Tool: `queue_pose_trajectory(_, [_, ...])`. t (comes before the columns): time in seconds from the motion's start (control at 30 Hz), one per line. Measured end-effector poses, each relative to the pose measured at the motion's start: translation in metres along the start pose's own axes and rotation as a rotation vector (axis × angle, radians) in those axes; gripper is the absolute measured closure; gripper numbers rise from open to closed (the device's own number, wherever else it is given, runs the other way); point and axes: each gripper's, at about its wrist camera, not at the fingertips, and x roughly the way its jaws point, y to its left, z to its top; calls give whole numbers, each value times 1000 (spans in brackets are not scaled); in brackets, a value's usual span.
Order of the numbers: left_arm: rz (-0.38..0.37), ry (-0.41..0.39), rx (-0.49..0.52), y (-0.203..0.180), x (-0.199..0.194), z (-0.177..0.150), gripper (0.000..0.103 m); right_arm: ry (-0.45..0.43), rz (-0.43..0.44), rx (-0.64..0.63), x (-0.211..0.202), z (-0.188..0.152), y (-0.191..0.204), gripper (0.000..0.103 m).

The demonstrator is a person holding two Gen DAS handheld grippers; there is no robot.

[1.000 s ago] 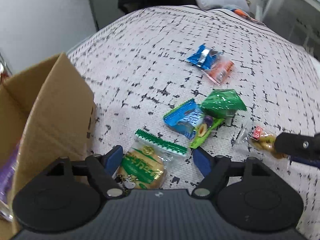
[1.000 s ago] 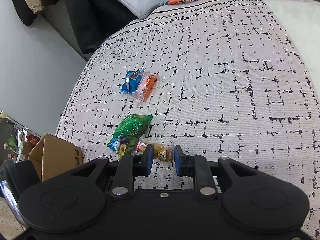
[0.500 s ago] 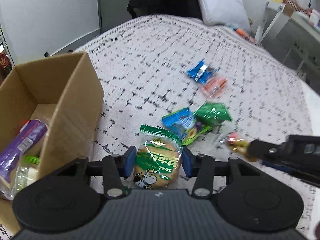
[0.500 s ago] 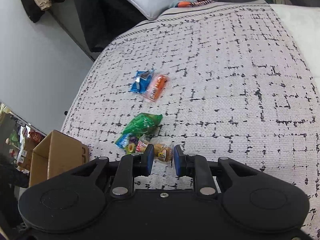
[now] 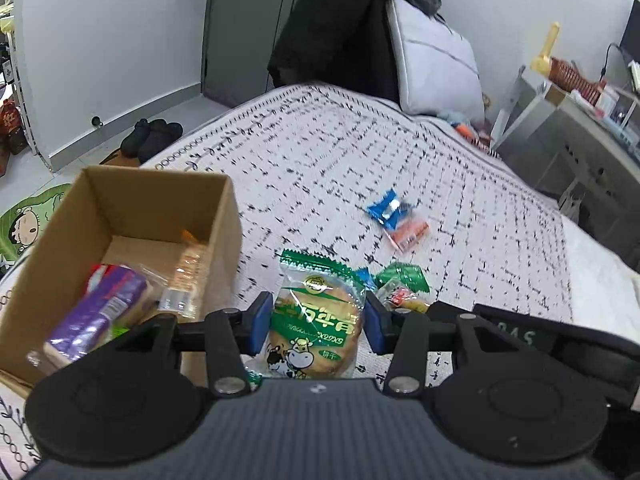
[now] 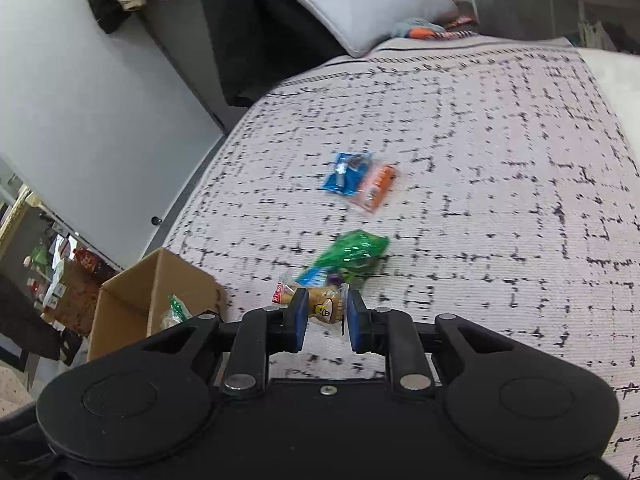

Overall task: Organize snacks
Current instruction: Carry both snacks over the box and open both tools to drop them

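**Both grippers loaded, box at left**

White bedspread with black dash pattern (image 5: 360, 152) carries everything. Open brown cardboard box (image 5: 132, 216) sits at its left edge; only the left wrist view looks inside: purple-wrapped pack (image 5: 96, 316), clear cracker sleeve (image 5: 188, 272). Right wrist view shows just the box's outer wall and a bit of green wrapper.

Left gripper (image 5: 316, 322): jaws clamped on the green-and-clear round biscuit packet (image 5: 316, 320), raised, just right of the box. Long axis runs away from the camera, serrated green seal at the far end. Cow cartoon and Chinese print; text unreadable.

Right gripper (image 6: 326, 312): jaws narrow, pinching small clear-wrapped tan snack (image 6: 320, 304), long axis crosswise, red end left. Label illegible.

Loose on the bedspread: green foil packet (image 6: 352, 250), blue foil packet (image 6: 346, 172) touching orange packet (image 6: 376, 188); blurred.
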Motion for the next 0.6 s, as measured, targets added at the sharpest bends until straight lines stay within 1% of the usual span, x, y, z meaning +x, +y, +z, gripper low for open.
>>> queue_pose_trajectory(0.13, [-8, -18, -27, 16, -14, 7, 56, -7, 13, -43, -5, -1, 19, 83])
queue_pose_trajectory(0.33, [-21, -44, -58, 38, -31, 15, 56, -53, 46, -91, -15, -3, 49, 84])
queue_pose_trajectory(0.6, [10, -56, -114, 83, -39, 29, 57, -76, 73, -161, -13, -13, 91, 84])
